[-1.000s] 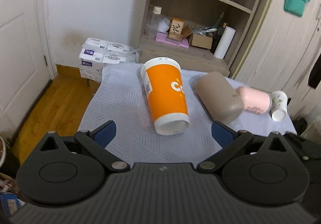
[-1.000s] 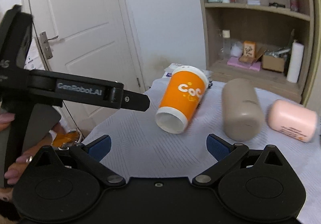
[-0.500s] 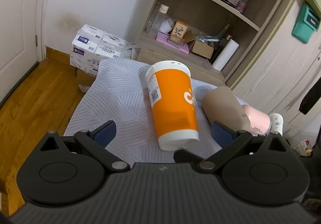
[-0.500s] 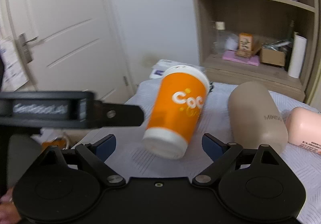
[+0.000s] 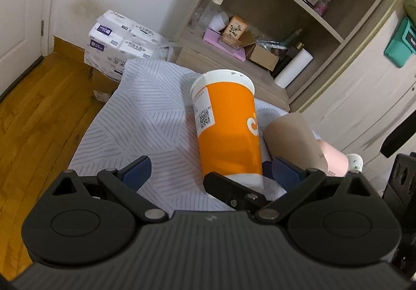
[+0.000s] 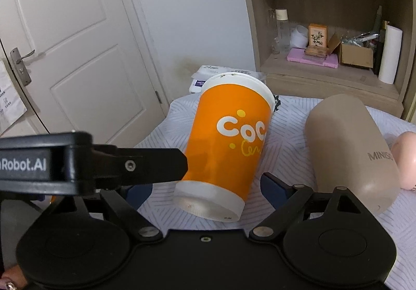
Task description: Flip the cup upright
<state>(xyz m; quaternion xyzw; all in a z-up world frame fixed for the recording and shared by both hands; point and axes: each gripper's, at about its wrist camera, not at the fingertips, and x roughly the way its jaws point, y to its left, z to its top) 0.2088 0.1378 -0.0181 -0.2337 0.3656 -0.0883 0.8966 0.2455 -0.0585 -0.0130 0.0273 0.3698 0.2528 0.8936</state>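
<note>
One cup, orange paper, lies on its side mid-counter, base toward both grippers. Judged light, thin-walled, crushable: grip the stiffer base band gently. Left gripper and right gripper jaws apart, astride it.

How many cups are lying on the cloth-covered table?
4: orange cup nearest the left edge, beige cup beside it, pink cup next, small white floral cup farthest right. Others may be hidden.
</note>
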